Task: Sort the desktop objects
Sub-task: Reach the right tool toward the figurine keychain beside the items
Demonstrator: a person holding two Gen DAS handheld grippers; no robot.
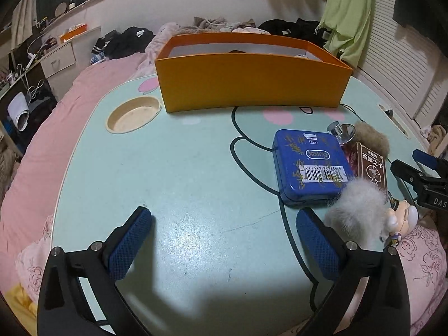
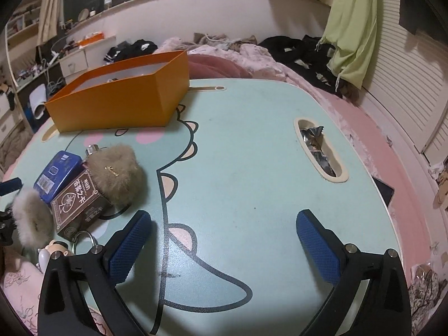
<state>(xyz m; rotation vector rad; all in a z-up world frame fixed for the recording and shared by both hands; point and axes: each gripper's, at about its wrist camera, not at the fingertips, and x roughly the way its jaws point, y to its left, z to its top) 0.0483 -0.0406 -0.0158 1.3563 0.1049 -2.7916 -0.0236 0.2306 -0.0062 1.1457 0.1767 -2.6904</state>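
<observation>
Mint cartoon desk [image 1: 168, 168] on a pink bed, clutter unsorted.
Both jaws are spread, empty; the blue tin [image 1: 310, 165] is found at one o'clock of the left gripper [image 1: 224, 240], nearer than the right gripper [image 2: 224, 240].

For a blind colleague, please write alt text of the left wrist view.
The open left claw hangs empty over a mint-green cartoon table. To its right lie a blue tin, a brown card box, a white fluffy ball and a small figurine. An orange box stands at the table's far edge.
</observation>
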